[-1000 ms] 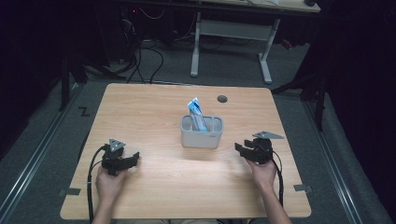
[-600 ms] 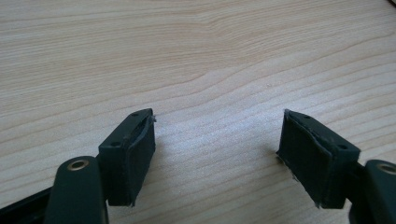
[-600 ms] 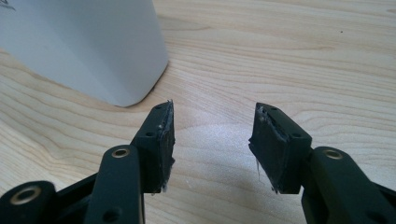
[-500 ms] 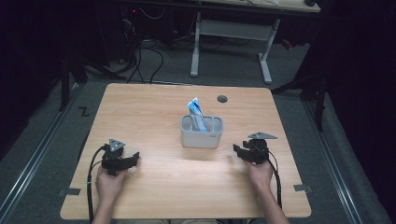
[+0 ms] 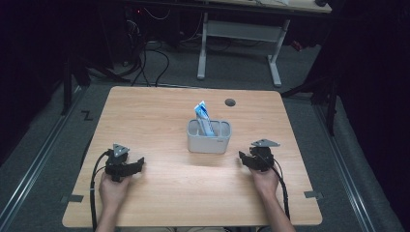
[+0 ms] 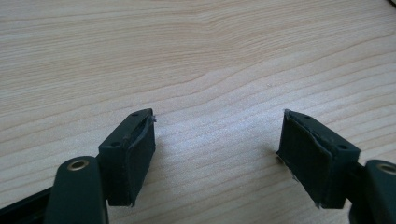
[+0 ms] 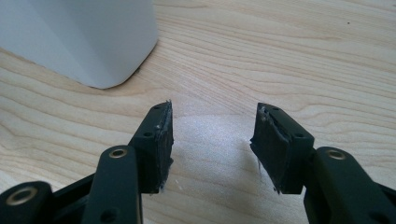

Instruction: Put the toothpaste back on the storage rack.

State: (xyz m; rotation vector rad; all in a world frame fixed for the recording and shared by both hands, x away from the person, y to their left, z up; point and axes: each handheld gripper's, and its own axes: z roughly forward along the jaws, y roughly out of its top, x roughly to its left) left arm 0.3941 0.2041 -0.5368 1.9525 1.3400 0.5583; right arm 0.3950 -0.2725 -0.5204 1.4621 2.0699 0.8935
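Grey holder point(image 5: 209, 137) sits between both grippers — left gripper point(image 5: 137, 165), right gripper point(image 5: 243, 159) — each spread, empty.

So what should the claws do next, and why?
Probably the right claw should swing toward the grey plastic holder and lift up to the blue-and-white tube poking out of its top. That claw sits closest, its jaws stand open with nothing between them, and the tube is the one loose thing to grab. The left claw rests open on the wooden table.
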